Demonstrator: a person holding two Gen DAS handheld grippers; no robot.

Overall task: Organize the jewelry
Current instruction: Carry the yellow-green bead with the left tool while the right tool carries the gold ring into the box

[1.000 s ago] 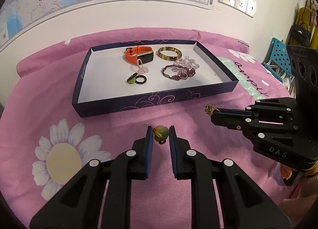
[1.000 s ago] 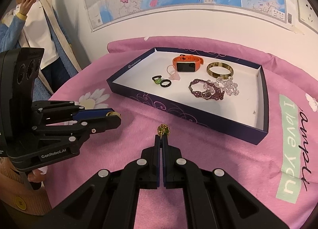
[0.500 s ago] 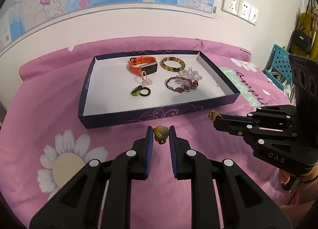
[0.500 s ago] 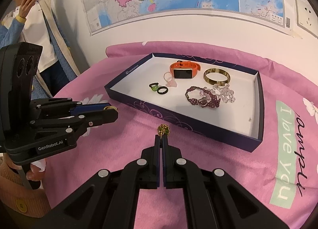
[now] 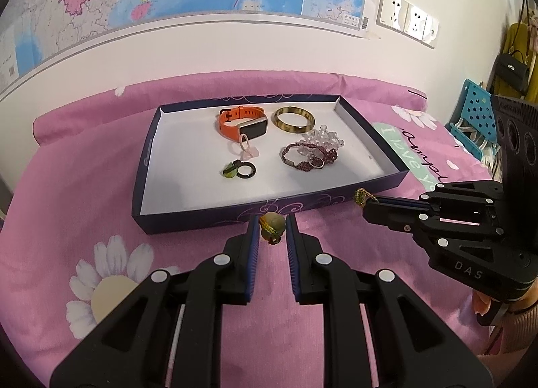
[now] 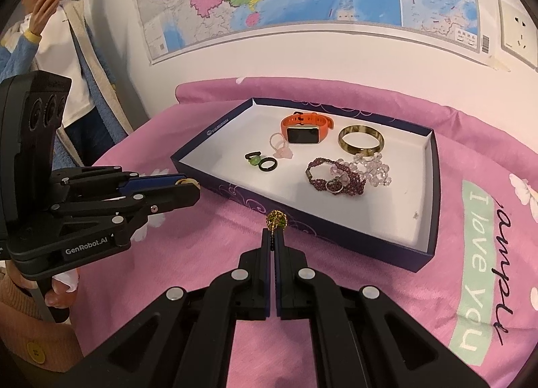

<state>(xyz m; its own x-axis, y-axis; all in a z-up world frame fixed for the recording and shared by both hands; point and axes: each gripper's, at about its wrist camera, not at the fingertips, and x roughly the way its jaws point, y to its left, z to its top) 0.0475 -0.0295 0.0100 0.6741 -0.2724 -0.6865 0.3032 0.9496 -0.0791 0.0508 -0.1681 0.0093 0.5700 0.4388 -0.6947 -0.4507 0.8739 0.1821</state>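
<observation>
While the left tongs pinched a bead, the right tongs were clamped on a knot, both just before the tray.

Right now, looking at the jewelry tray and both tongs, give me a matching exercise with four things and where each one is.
Things:
1. orange-strapped smartwatch
2. mottled brown-and-gold bangle
3. round olive-green bead charm
4. small gold-and-green woven ornament

Places:
A. pinched at the tip of the right tongs
B. in the dark blue tray, far row, left of its neighbour
C. between the pads of the left tongs
D. in the tray, far row, nearest the clear bead bracelet

Pairs: 1-B, 2-D, 3-C, 4-A
</observation>
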